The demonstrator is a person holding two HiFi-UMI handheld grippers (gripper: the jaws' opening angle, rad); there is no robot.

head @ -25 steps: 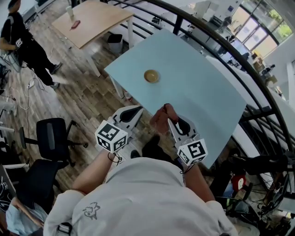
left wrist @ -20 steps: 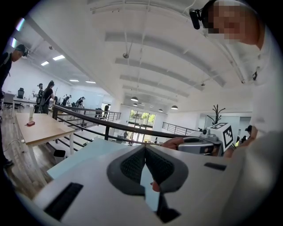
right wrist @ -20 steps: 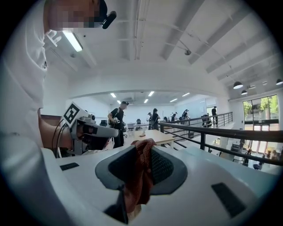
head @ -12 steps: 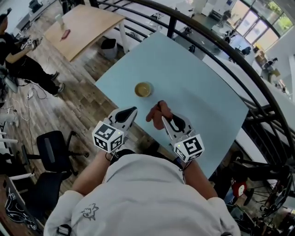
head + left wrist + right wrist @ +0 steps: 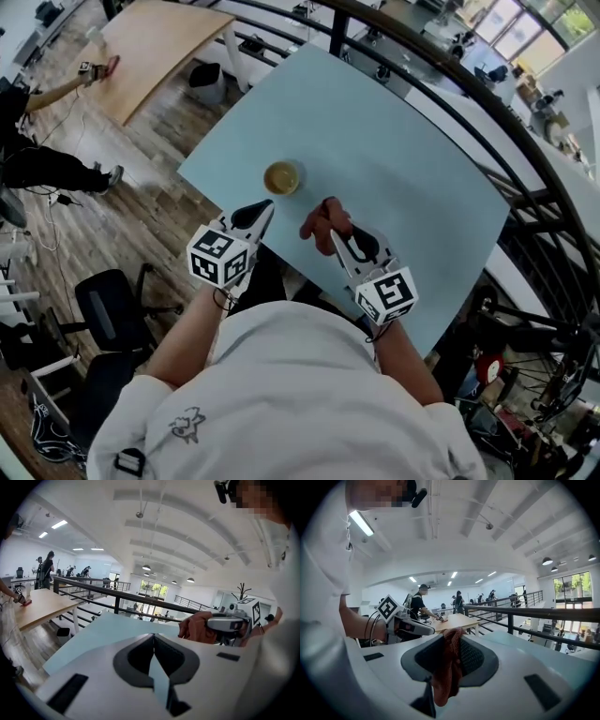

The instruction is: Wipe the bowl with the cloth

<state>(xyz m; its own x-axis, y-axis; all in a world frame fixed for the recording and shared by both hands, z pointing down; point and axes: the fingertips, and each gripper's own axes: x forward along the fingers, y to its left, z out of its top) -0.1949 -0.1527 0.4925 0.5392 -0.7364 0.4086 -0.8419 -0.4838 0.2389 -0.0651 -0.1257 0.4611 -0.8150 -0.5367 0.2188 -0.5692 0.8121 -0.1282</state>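
Jaws: right gripper (image 5: pixel 330 214) pinching cloth (image 5: pixel 446 672), hanging lengthwise down; left gripper (image 5: pixel 268 204) pressed together, empty.

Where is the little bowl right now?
In the head view the bowl sits on the blue table, just beyond the left gripper and left of the cloth held by the right gripper.

Bright, even light is given by ceiling lamps (image 5: pixel 358 521) and by daylight through windows (image 5: pixel 576 591). Shadows are kept soft. Edges are bent by fisheye distortion, and both gripper views are ringed in black.
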